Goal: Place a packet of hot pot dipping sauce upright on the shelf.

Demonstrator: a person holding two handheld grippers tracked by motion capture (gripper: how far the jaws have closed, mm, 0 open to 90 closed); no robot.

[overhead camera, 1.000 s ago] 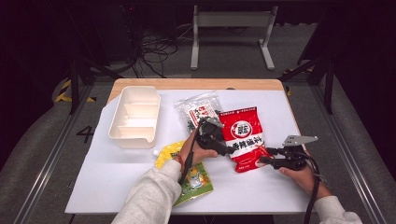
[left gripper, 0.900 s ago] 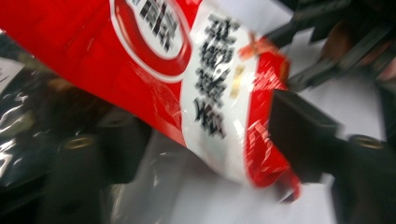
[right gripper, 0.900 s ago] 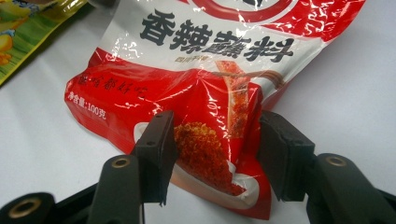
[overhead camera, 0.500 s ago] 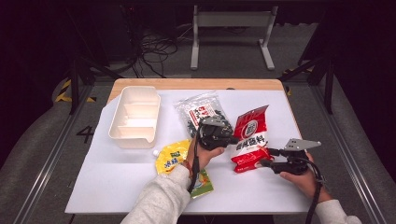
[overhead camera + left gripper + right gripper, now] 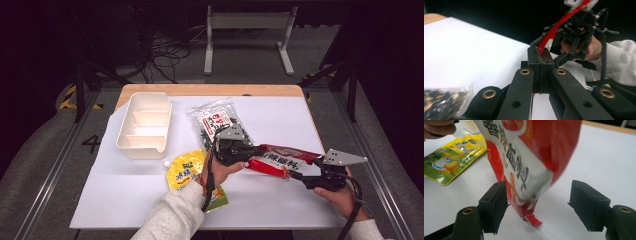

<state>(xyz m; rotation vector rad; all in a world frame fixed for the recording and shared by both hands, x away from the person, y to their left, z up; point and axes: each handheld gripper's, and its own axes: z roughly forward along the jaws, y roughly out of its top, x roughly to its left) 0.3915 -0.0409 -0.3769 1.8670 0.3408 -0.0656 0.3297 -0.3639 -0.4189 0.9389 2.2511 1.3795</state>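
The red seasoning packet (image 5: 280, 161) was found lifted off the white tabletop (image 5: 125, 200), its long axis running across the high view from the left claw (image 5: 257, 149) at its left end to the right claw (image 5: 296, 175) at its right end, with the right end hanging somewhat nearer the person. In the left gripper view the left claw (image 5: 540, 58) was pressed fully together on the thin red edge of the packet (image 5: 556, 27), which rose edge-on and curved up and away toward the other hand. In the right gripper view the right claw (image 5: 537, 203) stood with its jaws wide apart, having just been opening; the packet's torn lower corner (image 5: 529, 195) hung between the jaws, close against the left-hand one and well clear of the other, so no grip was made there. The printed face with black characters on a white panel faced that camera. A white divided tray (image 5: 144, 125) sat at the left rear of the tabletop; its compartments appeared to hold nothing. A clear bag of dark pieces (image 5: 215, 120) lay just beside the tray, behind the left hand (image 5: 222, 167). A yellow and green pouch (image 5: 192, 177) lay flat near the front, partly under the grey sleeve (image 5: 170, 215). The right hand (image 5: 337, 197) was near the right front edge
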